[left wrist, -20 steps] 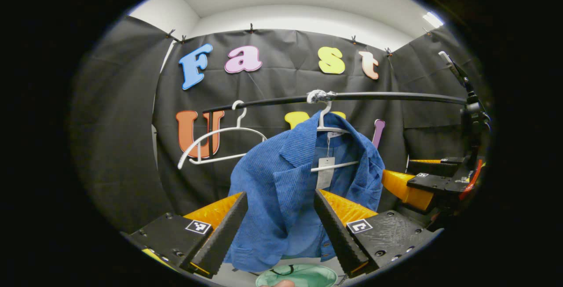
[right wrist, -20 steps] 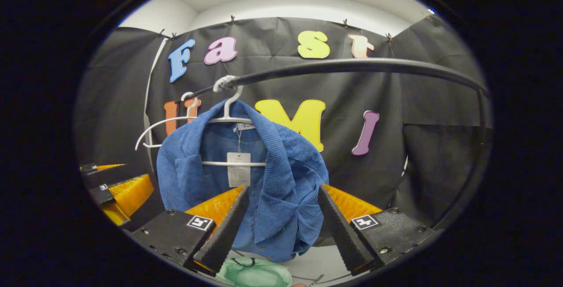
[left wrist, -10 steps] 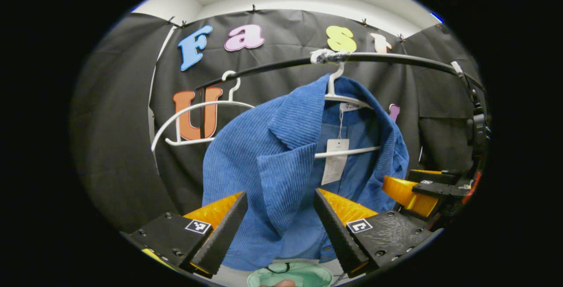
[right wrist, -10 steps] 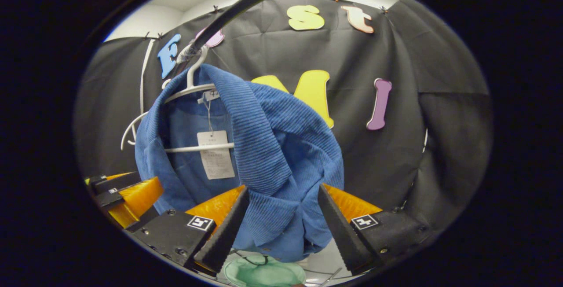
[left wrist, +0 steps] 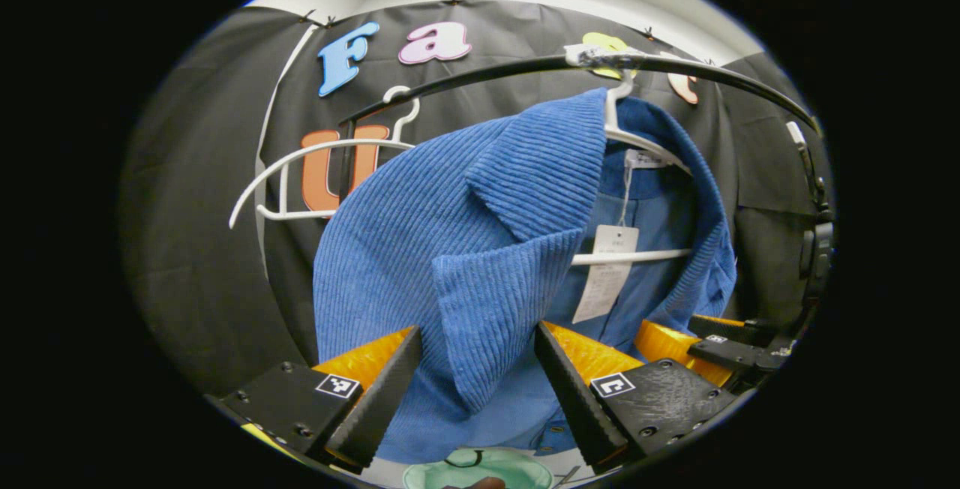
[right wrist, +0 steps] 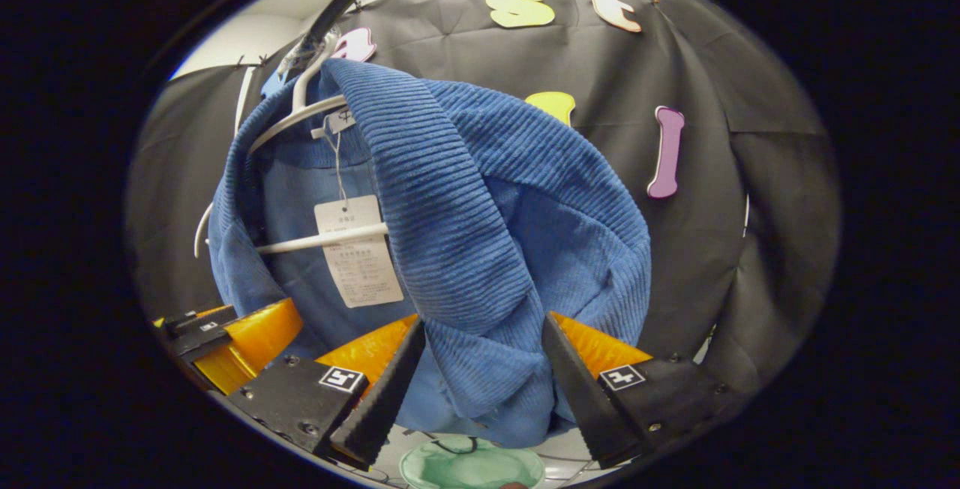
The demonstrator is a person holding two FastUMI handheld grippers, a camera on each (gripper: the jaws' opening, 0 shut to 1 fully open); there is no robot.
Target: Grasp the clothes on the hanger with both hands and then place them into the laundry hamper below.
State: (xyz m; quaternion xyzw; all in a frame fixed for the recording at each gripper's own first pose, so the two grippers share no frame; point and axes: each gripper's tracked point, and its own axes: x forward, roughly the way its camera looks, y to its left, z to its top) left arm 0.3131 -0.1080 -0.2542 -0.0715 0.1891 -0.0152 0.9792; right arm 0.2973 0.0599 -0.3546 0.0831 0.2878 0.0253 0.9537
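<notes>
A blue ribbed jacket (left wrist: 420,249) hangs on a white hanger (left wrist: 637,145) from a black rail (left wrist: 480,78). A paper tag (left wrist: 606,271) dangles inside its collar. My left gripper (left wrist: 476,391) is open, its fingers either side of the jacket's left lapel. My right gripper (right wrist: 480,391) is open too, straddling the jacket's (right wrist: 480,219) right front edge. The right gripper (left wrist: 705,343) appears in the left gripper view at lower right, and the left gripper (right wrist: 225,335) in the right gripper view at lower left. A pale green hamper (left wrist: 480,472) (right wrist: 469,465) lies below.
A second, bare white hanger (left wrist: 300,174) hangs on the rail to the left of the jacket. The black cloth wall (right wrist: 720,189) stands close behind. A dark stand (left wrist: 816,249) is at the right end of the rail.
Both grippers have moved forward towards the jacket, which now looms larger. Its lapels have come between each gripper's open fingers.
</notes>
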